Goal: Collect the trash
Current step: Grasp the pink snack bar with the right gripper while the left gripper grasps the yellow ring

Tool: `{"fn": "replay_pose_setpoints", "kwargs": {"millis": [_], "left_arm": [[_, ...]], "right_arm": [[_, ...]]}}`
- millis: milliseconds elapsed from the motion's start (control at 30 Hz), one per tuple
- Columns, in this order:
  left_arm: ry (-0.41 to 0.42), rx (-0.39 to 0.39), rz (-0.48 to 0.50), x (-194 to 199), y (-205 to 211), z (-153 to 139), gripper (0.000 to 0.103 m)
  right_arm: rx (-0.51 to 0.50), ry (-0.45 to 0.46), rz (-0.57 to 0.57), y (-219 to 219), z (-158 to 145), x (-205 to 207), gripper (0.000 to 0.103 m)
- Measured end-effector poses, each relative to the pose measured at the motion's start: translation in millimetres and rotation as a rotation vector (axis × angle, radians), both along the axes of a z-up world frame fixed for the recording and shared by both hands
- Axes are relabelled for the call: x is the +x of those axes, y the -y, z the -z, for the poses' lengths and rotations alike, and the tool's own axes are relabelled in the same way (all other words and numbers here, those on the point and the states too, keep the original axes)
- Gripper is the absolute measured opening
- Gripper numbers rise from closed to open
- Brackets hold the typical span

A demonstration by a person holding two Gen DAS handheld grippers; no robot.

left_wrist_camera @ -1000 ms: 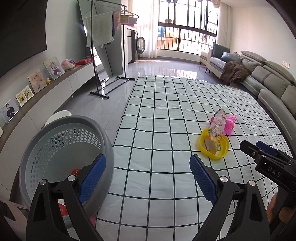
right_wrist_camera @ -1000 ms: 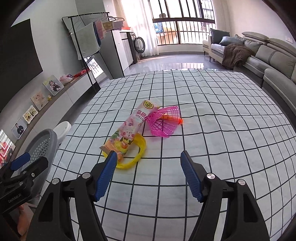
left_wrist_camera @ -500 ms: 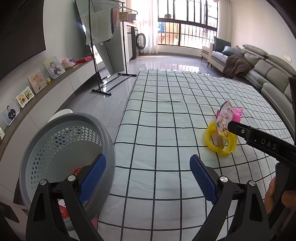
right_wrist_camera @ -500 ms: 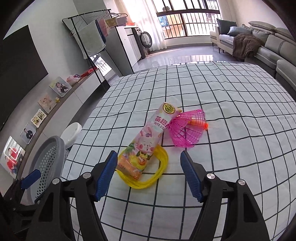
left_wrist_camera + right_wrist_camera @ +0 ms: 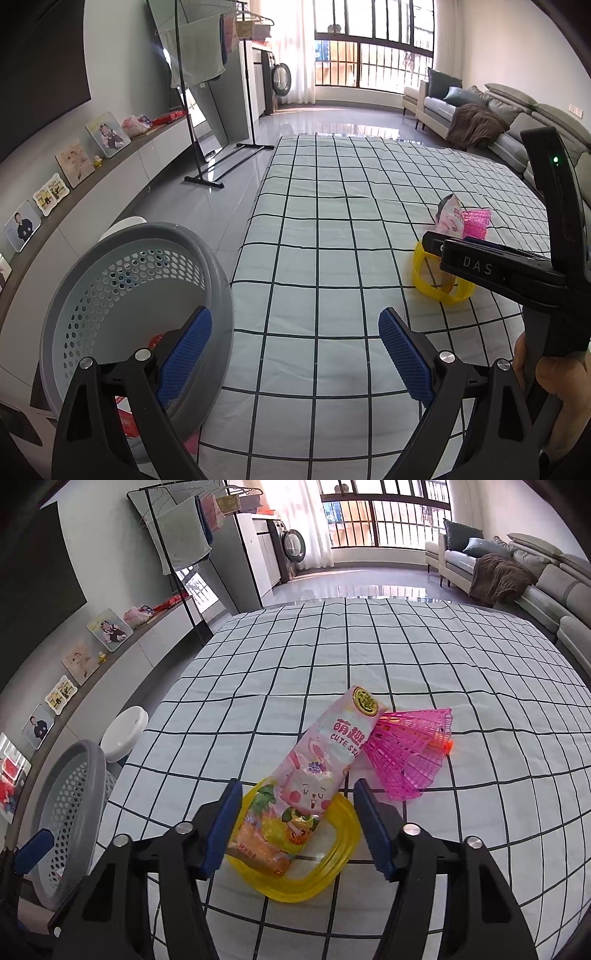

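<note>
A pink snack wrapper (image 5: 314,775) with a rabbit print lies across a yellow plastic container (image 5: 332,864) on the checked cloth (image 5: 369,664). A pink mesh piece (image 5: 410,753) lies just right of it. My right gripper (image 5: 297,797) is open, its blue pads on either side of the wrapper's lower end, not touching. In the left wrist view the wrapper (image 5: 452,218), container (image 5: 428,273) and right gripper (image 5: 439,243) show at the right. My left gripper (image 5: 293,328) is open and empty over the cloth's near left edge, beside the grey basket (image 5: 207,266).
The perforated grey basket (image 5: 88,771) stands on the floor left of the cloth, with something red inside. A white stool (image 5: 123,731) is behind it. A low shelf with photos (image 5: 74,162) runs along the left wall. A clothes rack (image 5: 207,110) and sofas (image 5: 517,125) stand farther off.
My right gripper has moved forward and down until its open jaws straddle the wrapper. The left gripper has barely moved.
</note>
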State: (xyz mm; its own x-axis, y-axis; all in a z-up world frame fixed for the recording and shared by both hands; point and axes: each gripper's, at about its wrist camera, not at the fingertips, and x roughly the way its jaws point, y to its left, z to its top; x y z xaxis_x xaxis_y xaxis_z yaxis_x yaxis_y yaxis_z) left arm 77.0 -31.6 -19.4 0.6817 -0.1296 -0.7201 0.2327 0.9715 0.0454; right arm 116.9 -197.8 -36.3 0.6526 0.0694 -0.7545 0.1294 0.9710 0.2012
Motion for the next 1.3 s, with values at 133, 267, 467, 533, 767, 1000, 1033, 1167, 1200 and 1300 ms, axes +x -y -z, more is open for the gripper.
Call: {"fn": "replay_pose_setpoints", "kwargs": {"millis": [133, 267, 467, 533, 767, 1000, 1033, 1167, 1200, 1300], "left_arm": [[-0.007, 0.005, -0.005, 2.3, 1.4, 2.7, 0.090], [-0.010, 0.015, -0.004, 3.0, 3.9, 4.4, 0.090], [-0.011, 0.010, 0.005, 2.3, 9.4, 6.5, 0.090], [-0.017, -0.002, 0.011, 2.4, 12.4, 6.7, 0.090], [-0.033, -0.051, 0.046, 3.4, 31.7, 5.6, 0.090], [-0.067, -0.058, 0.111, 13.7, 67.2, 12.9, 0.091], [-0.076, -0.059, 0.121, 15.8, 72.2, 15.3, 0.091], [-0.122, -0.061, 0.146, 24.4, 89.7, 26.2, 0.091], [-0.133, -0.060, 0.150, 26.6, 93.6, 28.8, 0.091], [-0.143, -0.055, 0.159, 29.4, 101.9, 33.9, 0.091]], "right_arm": [[-0.008, -0.007, -0.009, -1.4, 1.0, -0.2, 0.039], [0.007, 0.010, -0.014, 1.0, -3.3, -4.8, 0.036], [0.065, 0.056, -0.007, 15.1, -15.8, -22.9, 0.035], [0.091, 0.072, -0.010, 20.3, -20.5, -31.0, 0.035], [0.106, 0.136, 0.014, 37.1, -39.2, -57.5, 0.035], [0.098, 0.185, 0.074, 57.6, -52.5, -82.7, 0.035], [0.098, 0.192, 0.080, 60.3, -53.9, -84.9, 0.035], [0.114, 0.200, 0.094, 71.4, -55.3, -90.7, 0.035], [0.118, 0.201, 0.096, 74.1, -55.3, -91.3, 0.035], [0.128, 0.206, 0.098, 77.3, -56.0, -92.2, 0.035]]}}
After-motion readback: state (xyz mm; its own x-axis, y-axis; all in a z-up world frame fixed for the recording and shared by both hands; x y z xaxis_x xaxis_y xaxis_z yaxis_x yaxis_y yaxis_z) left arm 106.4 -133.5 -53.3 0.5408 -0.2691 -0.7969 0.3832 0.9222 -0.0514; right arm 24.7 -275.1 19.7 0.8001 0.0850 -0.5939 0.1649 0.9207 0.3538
